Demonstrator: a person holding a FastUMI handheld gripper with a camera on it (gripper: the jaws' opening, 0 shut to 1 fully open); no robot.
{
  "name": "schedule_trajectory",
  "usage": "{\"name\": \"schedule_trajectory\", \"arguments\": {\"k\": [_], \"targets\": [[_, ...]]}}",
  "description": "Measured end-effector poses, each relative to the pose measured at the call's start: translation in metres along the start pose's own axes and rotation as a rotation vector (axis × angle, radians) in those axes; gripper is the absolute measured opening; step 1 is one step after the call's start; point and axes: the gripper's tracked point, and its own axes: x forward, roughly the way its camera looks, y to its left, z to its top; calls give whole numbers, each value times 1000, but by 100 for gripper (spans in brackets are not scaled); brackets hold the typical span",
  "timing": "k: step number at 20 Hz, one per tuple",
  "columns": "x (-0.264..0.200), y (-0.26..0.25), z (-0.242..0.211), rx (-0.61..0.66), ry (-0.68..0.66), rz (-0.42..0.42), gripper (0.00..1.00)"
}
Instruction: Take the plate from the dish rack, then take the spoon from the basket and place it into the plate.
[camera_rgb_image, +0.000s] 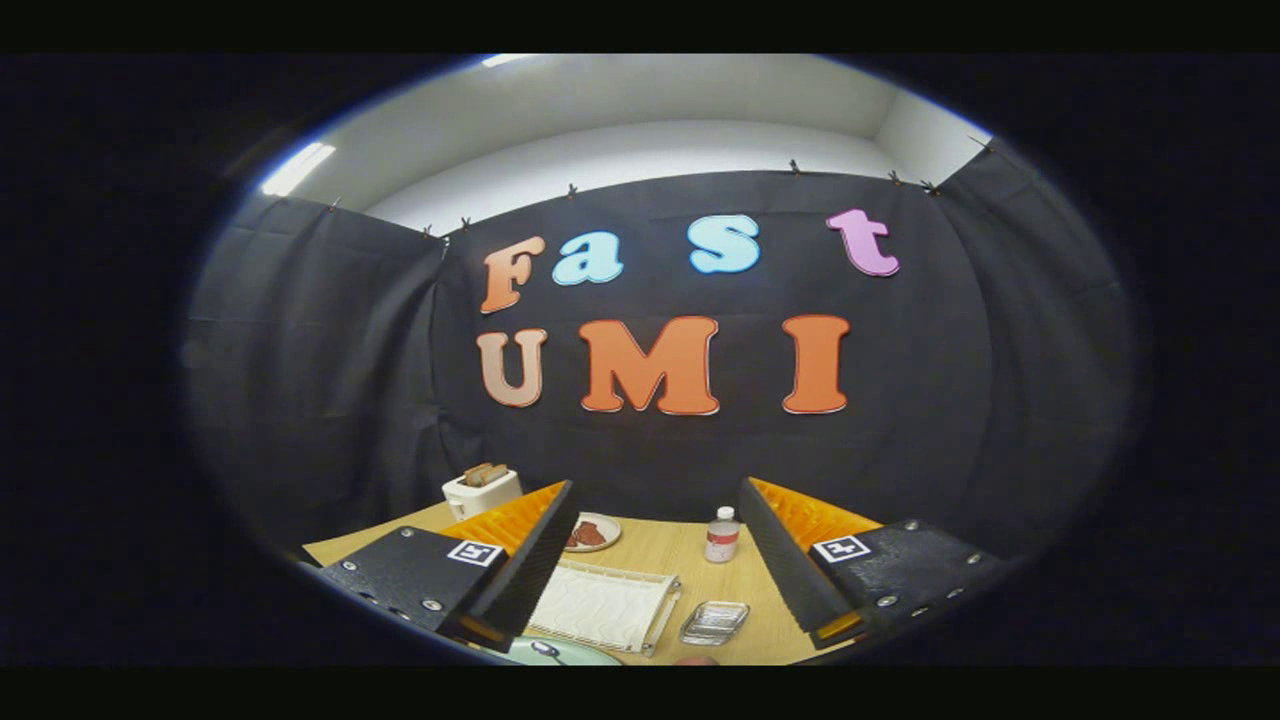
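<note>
Plate (565, 655), pale green, at bottom centre of frame, spoon (545, 650) lying on it. Just beyond it: white dish rack (605, 607). Gripper (655, 540) fingers spread wide, holding nothing. Small bottle (722, 535) mid-table; toaster (482, 490) far left.

Spoon (546, 650) on plate (580, 655), dish rack (600, 605) behind, bottle (721, 535) beyond

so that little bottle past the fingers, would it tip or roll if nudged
The bottle stands upright, tall and narrow, on the wooden table, so it probably tips easily. Being round, it would likely roll once down. The gripper is open, nothing between its fingers.
</note>
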Motion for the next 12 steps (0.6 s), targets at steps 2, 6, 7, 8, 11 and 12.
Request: {"name": "schedule_trajectory", "arguments": {"k": [2,6,7,8,11,12], "targets": [[-2,0,7,-2,-33,-6,97],[-5,-7,8,-17,-74,-38,97],[-5,-8,5,-12,-70,-42,97],[-6,-9,3,-6,-66,-46,97],[-8,-14,-4,8,-46,-60,97],[-9,-16,-6,6,-42,-63,97]]}}
